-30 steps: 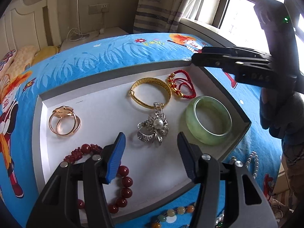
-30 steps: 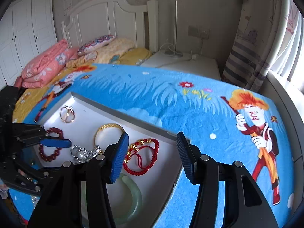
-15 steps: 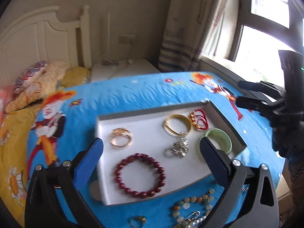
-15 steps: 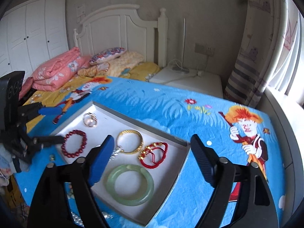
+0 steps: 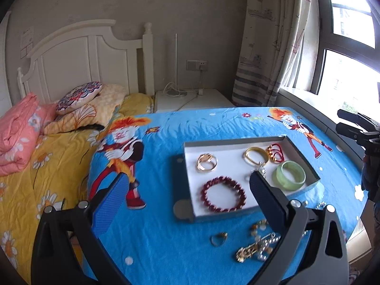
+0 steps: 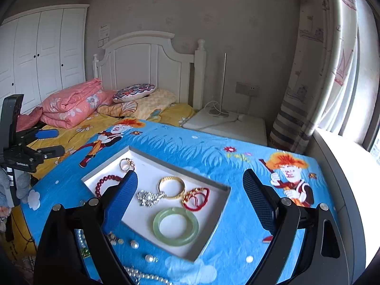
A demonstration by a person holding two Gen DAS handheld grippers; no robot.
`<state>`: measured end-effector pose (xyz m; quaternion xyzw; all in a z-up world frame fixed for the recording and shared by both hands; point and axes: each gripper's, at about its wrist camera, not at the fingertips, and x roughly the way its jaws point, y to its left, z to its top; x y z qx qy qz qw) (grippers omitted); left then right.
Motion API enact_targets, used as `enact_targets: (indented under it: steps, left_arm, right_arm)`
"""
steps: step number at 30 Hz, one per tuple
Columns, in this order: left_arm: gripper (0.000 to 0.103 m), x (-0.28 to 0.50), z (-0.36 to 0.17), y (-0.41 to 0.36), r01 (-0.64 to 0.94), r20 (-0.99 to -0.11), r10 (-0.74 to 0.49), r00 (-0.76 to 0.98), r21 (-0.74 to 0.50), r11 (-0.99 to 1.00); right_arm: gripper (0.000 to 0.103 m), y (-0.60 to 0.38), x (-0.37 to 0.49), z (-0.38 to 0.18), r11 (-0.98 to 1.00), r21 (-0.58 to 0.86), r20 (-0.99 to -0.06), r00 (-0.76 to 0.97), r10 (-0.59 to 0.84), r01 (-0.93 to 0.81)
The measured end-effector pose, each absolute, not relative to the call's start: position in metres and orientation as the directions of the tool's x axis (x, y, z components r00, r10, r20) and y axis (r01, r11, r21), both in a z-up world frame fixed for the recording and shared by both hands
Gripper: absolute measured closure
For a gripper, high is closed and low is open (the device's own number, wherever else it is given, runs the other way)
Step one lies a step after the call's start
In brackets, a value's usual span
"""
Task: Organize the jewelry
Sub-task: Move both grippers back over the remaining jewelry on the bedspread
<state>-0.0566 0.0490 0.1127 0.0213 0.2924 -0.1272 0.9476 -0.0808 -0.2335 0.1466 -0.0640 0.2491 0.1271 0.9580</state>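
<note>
Green bangle (image 6: 176,226) lies in the tray (image 6: 215,228), lower middle, so it stays tidy; both hand-held grippers (image 5: 187,198) (image 6: 190,196) gape wide, holding nothing.

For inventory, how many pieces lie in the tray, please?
6: rose-gold ring far left, red bead bracelet near left, gold bangle far centre, brooch centre, red cord bracelet far right, jade bangle near right.

A white headboard (image 6: 152,59) is seen at centre against a grey wall (image 6: 213,11). White wardrobe doors (image 6: 35,54) fill the upper left; a patterned curtain (image 6: 315,71) and bright window (image 5: 351,45) occupy the right. A white nightstand (image 6: 228,124) is placed between.
</note>
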Motion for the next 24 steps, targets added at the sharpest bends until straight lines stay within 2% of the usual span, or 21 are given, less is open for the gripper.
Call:
enact_targets:
  steps: [15, 24]
  left_arm:
    - [0.003, -0.105, 0.032, 0.084, 0.146, -0.669, -0.161, 0.725, -0.079, 0.986]
    - [0.003, -0.105, 0.022, 0.071, 0.15, -0.667, -0.128, 0.734, -0.026, 0.988]
  right_arm:
    - [0.017, -0.244, -0.132, 0.089, 0.965, 0.026, -0.569, 0.79, 0.229, -0.261]
    - [0.017, -0.217, -0.167, 0.058, 0.913, 0.018, -0.623, 0.71, 0.328, -0.407]
